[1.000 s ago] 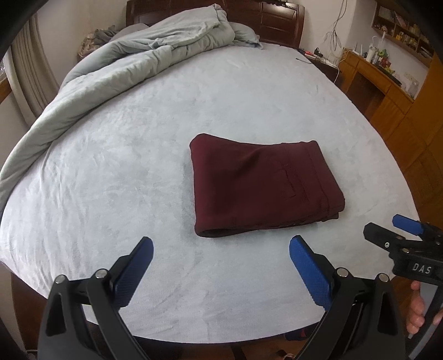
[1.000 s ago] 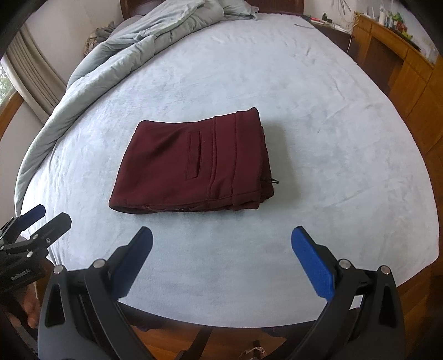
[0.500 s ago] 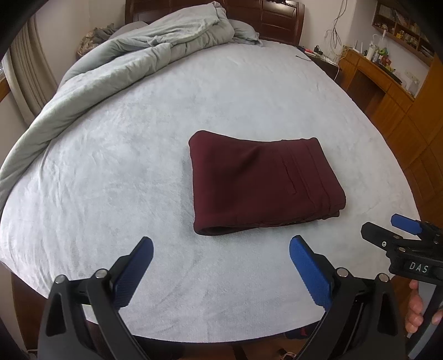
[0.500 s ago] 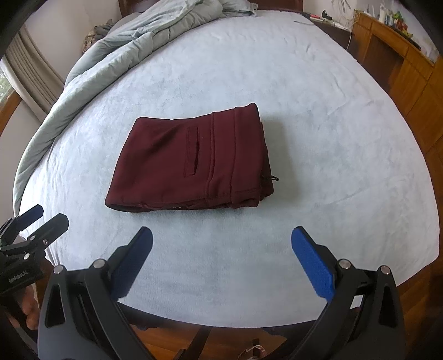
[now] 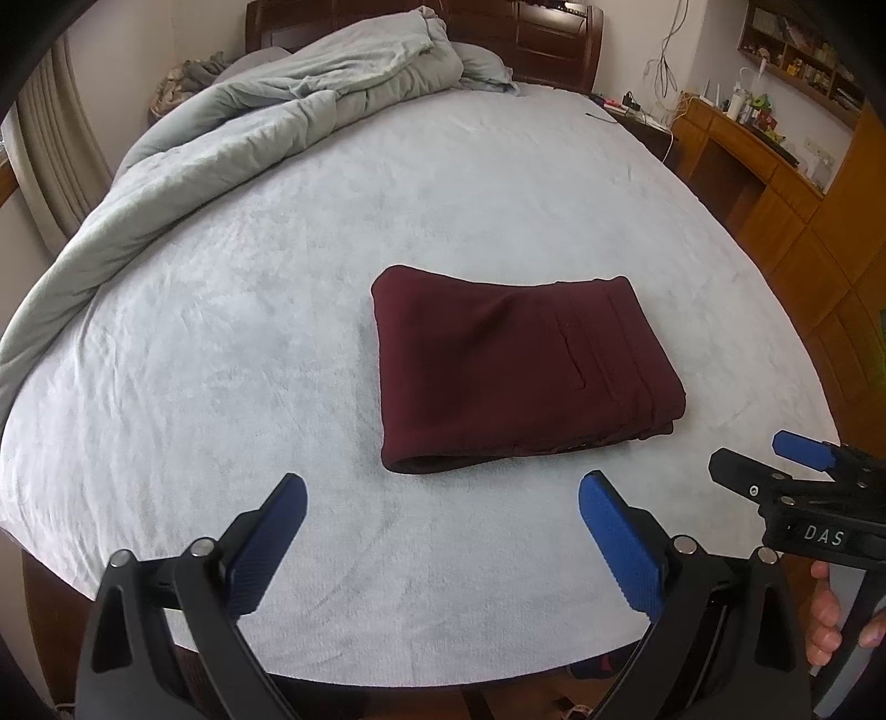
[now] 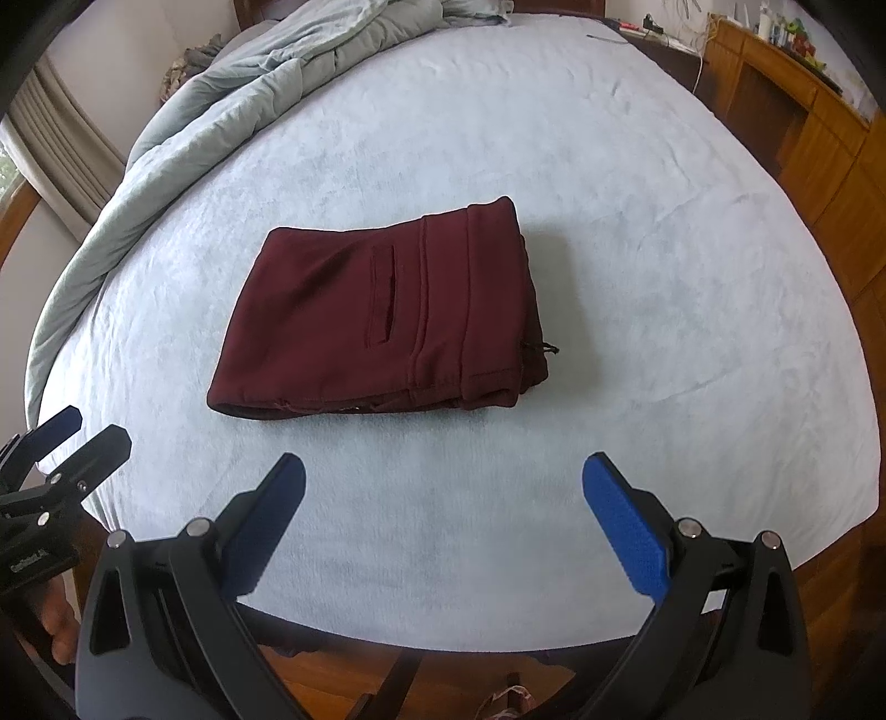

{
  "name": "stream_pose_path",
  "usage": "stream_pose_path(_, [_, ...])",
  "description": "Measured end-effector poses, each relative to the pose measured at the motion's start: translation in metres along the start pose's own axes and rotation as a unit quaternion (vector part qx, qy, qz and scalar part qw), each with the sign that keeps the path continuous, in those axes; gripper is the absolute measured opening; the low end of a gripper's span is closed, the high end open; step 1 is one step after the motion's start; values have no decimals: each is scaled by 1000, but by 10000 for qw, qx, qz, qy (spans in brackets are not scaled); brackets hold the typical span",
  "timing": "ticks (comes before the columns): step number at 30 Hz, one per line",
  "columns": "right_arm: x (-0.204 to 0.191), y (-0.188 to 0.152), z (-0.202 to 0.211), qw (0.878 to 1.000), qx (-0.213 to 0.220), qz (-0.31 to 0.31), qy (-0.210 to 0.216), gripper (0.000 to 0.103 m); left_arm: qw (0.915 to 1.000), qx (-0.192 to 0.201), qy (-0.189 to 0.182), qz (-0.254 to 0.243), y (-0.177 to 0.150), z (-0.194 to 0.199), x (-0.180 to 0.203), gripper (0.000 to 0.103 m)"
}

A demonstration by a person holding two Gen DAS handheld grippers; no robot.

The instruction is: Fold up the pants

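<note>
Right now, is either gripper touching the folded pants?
Apart. The right wrist view shows bare sheet between the open right gripper and the pants; the left gripper likewise.

A rumpled grey duvet (image 5: 266,127) lay along the bed's (image 5: 498,194) far-left edge, a wooden desk (image 5: 742,138) stood right of it.

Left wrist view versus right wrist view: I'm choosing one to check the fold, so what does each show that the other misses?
Only the left wrist view shows the dark wooden headboard and the right gripper, jaws open, at the frame's right edge.

Only the right wrist view shows the drawstring end poking from the waistband side, the wooden floor below the bed's near edge, and the left gripper at far left.

Both show the folded maroon pants lying untouched on the pale blue sheet, their pocket slit and the grey duvet.
</note>
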State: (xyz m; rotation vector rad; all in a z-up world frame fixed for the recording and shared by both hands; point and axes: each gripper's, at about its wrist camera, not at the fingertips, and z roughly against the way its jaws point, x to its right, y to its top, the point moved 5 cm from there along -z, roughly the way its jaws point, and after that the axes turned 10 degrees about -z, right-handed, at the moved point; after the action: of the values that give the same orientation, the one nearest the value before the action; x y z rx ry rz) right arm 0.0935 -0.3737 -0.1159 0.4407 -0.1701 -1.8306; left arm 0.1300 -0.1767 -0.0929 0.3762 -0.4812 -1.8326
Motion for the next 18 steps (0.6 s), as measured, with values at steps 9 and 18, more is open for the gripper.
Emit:
stream_pose_path(9, [1,0,-2,10000,-42,-19,-43,100,10000,20,-3,-1,-1,1,0,99])
stream_pose_path(18, [3,-1,-3,9999,-72,-58,-40,100,10000,12,-13,11,0,1,1,99])
